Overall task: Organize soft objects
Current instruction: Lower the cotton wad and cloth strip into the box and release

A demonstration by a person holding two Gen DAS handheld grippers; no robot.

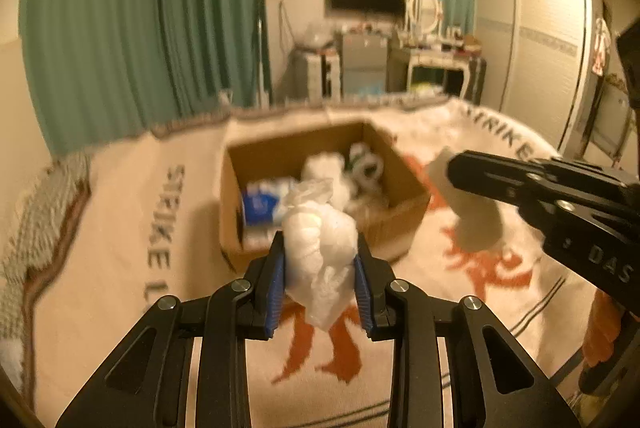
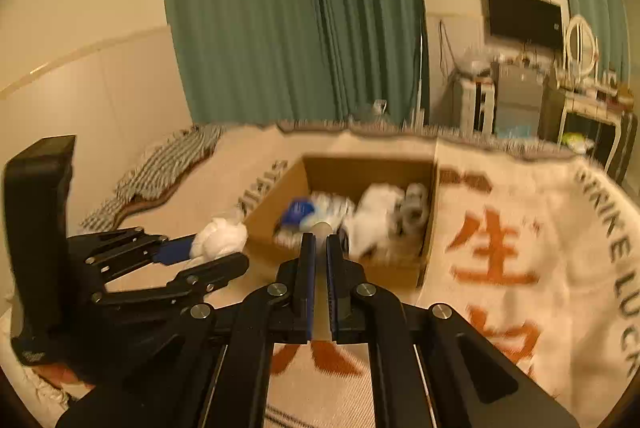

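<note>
the left gripper (image 1: 320, 268) clamps a crinkly white plastic bag (image 1: 320, 252) short of the open brown cardboard box (image 1: 404, 196); carry it past the near wall before releasing. the right gripper (image 2: 320, 252) pinches something pale.

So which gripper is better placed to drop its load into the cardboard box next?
Left. The left gripper is shut on a white plastic-wrapped soft bundle, close to the open brown cardboard box. The right gripper holds something pale I cannot identify.
</note>
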